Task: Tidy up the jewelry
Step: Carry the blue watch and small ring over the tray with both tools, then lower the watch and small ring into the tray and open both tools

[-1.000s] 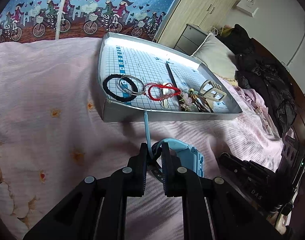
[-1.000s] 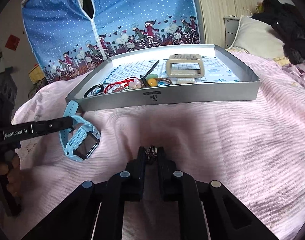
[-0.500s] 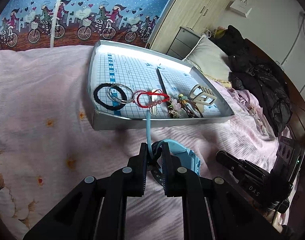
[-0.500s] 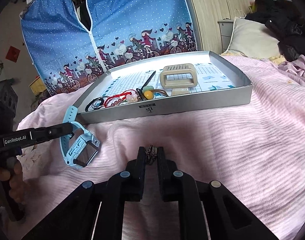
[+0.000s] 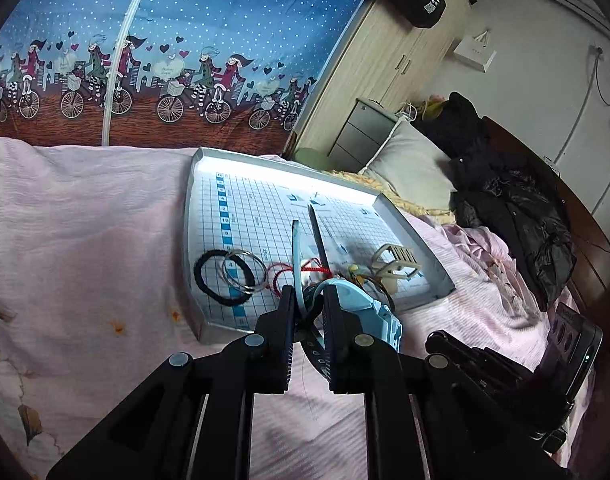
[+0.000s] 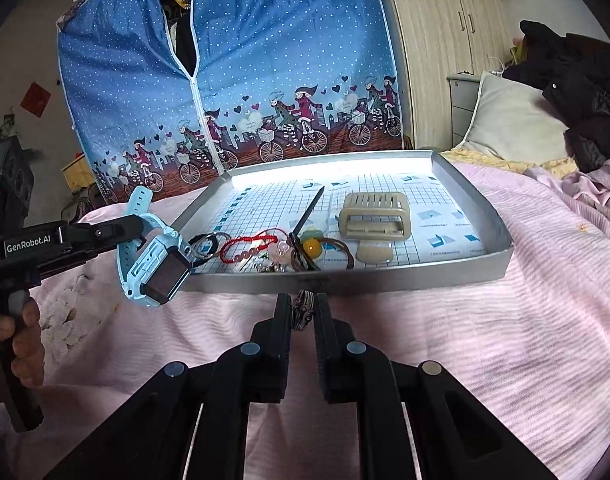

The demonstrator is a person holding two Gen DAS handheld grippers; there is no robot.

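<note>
Showing now: one tray (image 6: 405, 280), one blue watch (image 6: 157, 264), one black hair tie (image 5: 221, 276), two silver bangles (image 5: 245, 274), one beige clip (image 6: 375, 216).

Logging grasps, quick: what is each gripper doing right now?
Left gripper: shut on the watch, gripped by its strap.
Right gripper: shut on a small dark trinket.

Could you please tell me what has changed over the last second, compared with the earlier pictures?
The left gripper has carried the blue watch up off the pink bedspread toward the tray's left end. The right gripper has moved up to the tray's front wall. Both grips and the tray's contents are unchanged.
</note>
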